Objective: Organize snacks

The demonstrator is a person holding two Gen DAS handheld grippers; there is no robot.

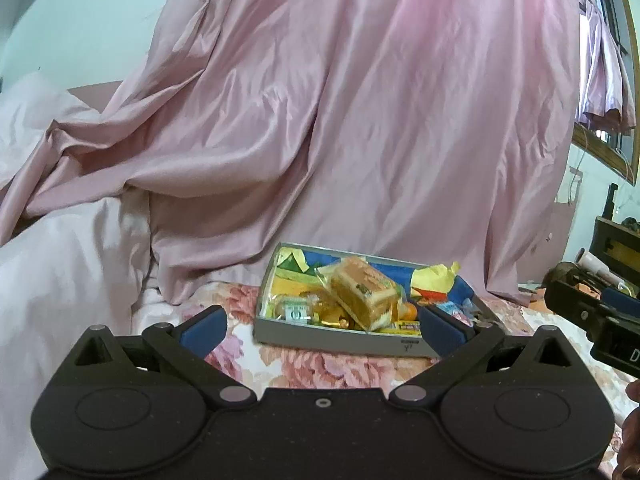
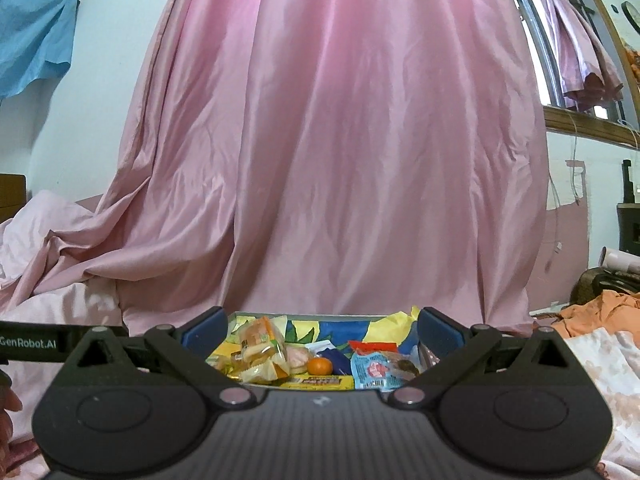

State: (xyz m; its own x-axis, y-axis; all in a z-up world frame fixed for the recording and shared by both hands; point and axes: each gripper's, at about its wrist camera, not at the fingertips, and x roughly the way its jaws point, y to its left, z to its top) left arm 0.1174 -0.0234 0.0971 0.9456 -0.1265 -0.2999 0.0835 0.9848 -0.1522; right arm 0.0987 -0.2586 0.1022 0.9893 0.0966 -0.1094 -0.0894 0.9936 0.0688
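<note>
A grey tray [image 1: 332, 338] full of snacks rests on a floral bedspread. In it lie a wrapped yellow cake [image 1: 366, 292], a small orange [image 1: 410, 312], a yellow bag [image 1: 434, 278] and a light blue packet [image 1: 454, 308]. My left gripper [image 1: 322, 330] hangs open just in front of the tray with nothing between its fingers. The right wrist view shows the same tray [image 2: 256, 316], cake [image 2: 262, 350], orange [image 2: 319, 367] and blue packet [image 2: 374, 370]. My right gripper [image 2: 320, 330] is open too, wide around the tray's near side, holding nothing.
A large pink satin sheet [image 1: 360, 120] hangs behind the tray and spills left over white bedding [image 1: 60, 280]. The right gripper's body [image 1: 600, 320] shows at the right edge of the left view. Orange cloth [image 2: 604, 312] and clutter lie at the right.
</note>
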